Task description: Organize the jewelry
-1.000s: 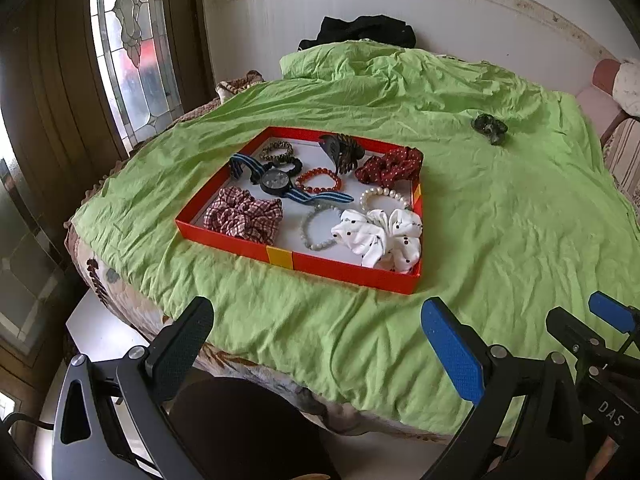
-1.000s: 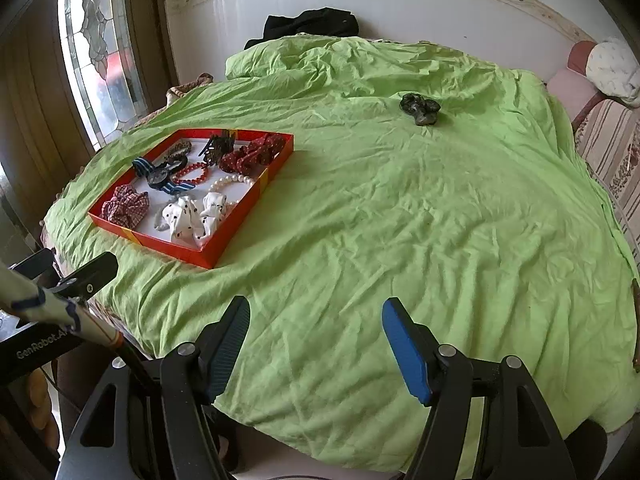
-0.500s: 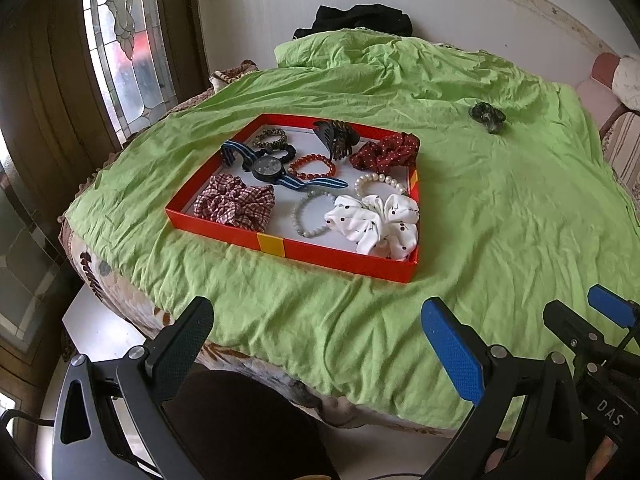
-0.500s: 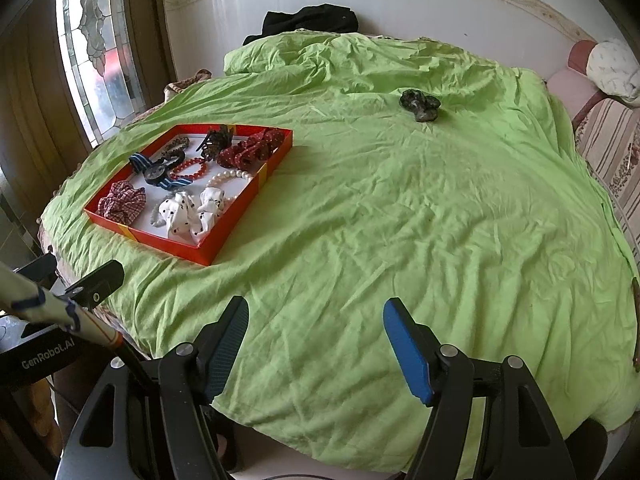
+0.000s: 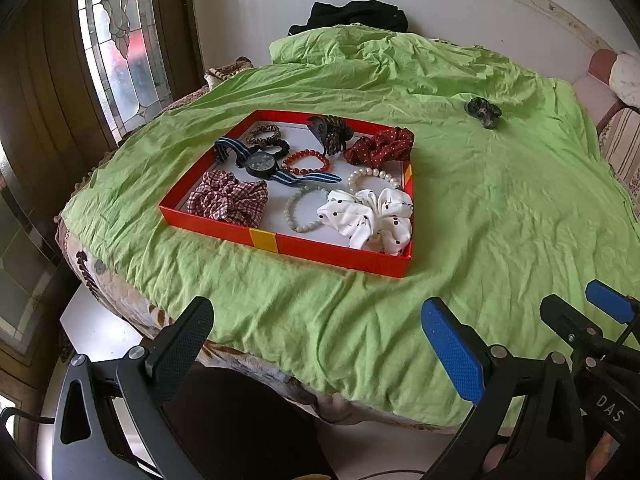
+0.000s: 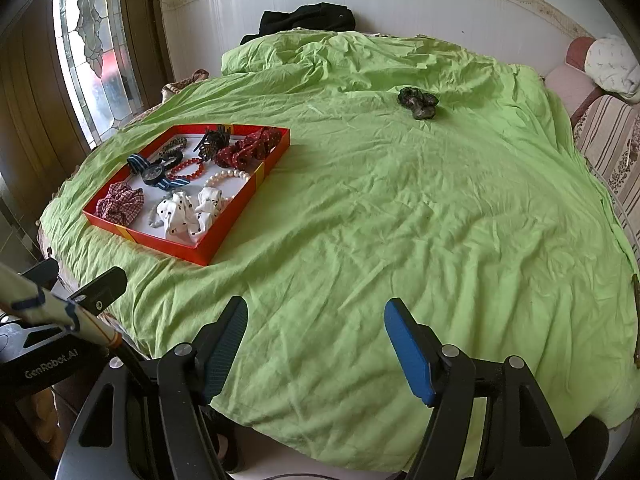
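Note:
A red tray (image 5: 325, 250) (image 6: 230, 236) sits on the green bed cover, left of middle. It holds scrunchies, bead bracelets, a striped-strap watch (image 5: 262, 165) and a dark claw clip (image 5: 330, 133). A dark scrunchie (image 5: 483, 111) (image 6: 417, 101) lies alone on the cover, far to the right of the tray. My left gripper (image 5: 316, 334) is open and empty, above the bed's near edge in front of the tray. My right gripper (image 6: 316, 334) is open and empty over the near part of the cover.
The bed's near edge drops to a pale floor (image 5: 100, 328). A stained-glass window (image 5: 120, 40) is at left, a white wall behind. A bunched cover and black cloth (image 6: 308, 20) lie at the back. A striped sofa (image 6: 612, 148) stands at right.
Both grippers have moved a little forward toward the bed, so the tray and the dark scrunchie look slightly nearer. Both jaws stay open and empty.

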Motion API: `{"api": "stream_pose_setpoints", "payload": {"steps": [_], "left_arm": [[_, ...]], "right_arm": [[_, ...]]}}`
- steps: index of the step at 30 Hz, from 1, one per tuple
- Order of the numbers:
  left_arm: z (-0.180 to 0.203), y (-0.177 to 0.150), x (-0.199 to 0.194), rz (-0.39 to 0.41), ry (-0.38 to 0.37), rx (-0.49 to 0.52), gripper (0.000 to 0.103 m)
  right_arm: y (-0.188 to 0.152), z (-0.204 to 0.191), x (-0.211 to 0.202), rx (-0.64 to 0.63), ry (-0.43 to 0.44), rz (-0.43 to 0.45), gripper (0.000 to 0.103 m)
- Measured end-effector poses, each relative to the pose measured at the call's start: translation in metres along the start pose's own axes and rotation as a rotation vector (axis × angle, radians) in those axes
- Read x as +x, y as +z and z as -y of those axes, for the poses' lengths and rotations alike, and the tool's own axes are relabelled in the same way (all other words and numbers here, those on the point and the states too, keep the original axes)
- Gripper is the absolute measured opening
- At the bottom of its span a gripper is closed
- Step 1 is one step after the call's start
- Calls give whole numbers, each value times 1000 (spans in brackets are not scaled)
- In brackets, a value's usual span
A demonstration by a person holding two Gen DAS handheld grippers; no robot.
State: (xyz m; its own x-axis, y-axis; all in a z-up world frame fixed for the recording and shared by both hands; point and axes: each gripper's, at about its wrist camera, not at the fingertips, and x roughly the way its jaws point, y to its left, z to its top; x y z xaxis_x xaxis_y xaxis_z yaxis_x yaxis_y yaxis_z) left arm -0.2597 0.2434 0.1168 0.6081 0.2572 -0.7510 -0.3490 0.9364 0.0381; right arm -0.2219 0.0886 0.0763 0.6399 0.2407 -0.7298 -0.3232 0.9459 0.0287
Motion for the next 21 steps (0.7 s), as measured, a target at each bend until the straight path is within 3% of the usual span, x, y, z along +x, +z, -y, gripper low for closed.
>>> {"api": "stream_pose_setpoints", "payload": {"steps": [21], "left_arm": [[-2, -3, 7, -23, -7, -1, 103]], "right_arm": [[-1, -4, 2, -8, -3, -8, 76]]}}
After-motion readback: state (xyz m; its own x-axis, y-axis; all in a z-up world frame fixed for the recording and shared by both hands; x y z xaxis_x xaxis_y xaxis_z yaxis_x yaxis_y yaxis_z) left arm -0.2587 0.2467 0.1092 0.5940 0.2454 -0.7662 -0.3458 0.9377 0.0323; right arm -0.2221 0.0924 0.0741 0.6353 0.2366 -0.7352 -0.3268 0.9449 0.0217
